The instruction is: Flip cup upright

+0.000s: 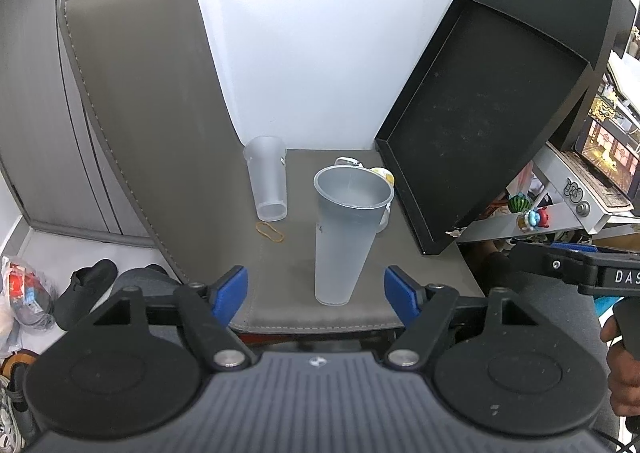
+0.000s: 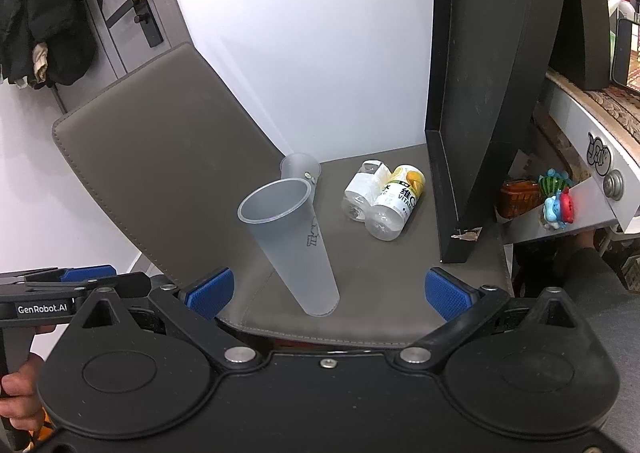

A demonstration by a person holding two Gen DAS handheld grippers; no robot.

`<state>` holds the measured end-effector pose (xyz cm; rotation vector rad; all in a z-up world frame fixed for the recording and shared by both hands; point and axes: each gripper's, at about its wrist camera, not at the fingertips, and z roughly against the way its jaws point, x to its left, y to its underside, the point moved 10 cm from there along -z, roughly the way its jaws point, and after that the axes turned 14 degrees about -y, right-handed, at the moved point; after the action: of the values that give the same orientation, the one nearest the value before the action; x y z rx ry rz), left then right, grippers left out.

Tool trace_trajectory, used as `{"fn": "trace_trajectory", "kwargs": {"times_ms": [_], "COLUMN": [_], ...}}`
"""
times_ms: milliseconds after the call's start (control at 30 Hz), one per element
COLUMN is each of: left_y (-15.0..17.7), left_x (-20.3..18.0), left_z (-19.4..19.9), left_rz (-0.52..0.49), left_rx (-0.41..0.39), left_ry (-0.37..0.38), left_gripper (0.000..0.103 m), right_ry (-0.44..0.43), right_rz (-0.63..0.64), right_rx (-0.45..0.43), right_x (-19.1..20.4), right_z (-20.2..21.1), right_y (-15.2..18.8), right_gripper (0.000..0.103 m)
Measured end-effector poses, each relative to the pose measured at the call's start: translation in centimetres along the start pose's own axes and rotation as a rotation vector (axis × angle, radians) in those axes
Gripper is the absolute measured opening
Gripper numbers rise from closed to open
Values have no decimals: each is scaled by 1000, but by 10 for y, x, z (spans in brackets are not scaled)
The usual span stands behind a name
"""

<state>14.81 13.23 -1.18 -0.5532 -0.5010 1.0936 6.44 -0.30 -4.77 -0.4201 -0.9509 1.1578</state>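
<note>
A tall frosted plastic cup (image 1: 346, 233) stands upright, mouth up, near the front edge of a grey leather chair seat (image 1: 288, 273). Behind it and to the left, a second frosted cup (image 1: 267, 177) stands against the chair back (image 1: 136, 125); a yellow rubber band (image 1: 269, 232) lies on the seat just in front of that one. Two small bottles (image 2: 380, 195) lie side by side on the seat toward the right, one with a yellow vitamin label, near a black tray (image 1: 480, 121) propped on edge. The left gripper (image 1: 316, 293) is spread wide, its blue pads on either side of the near cup without touching it. The right gripper (image 2: 328, 289) is likewise spread and holds nothing, the cup standing between its fingers.
</note>
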Motion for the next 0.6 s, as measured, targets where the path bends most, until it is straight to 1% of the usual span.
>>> {"fn": "trace_trajectory", "kwargs": {"times_ms": [600], "left_y": [-3], "left_x": [-1], "left_z": [4], "left_rz": [-1], "left_rx": [-6], "left_ry": [10], "left_gripper": [74], "right_ry": [11], "right_rz": [2], "right_rx": [-6], "right_x": [1], "right_z": [4], "right_y": [0], "right_gripper": [103]}}
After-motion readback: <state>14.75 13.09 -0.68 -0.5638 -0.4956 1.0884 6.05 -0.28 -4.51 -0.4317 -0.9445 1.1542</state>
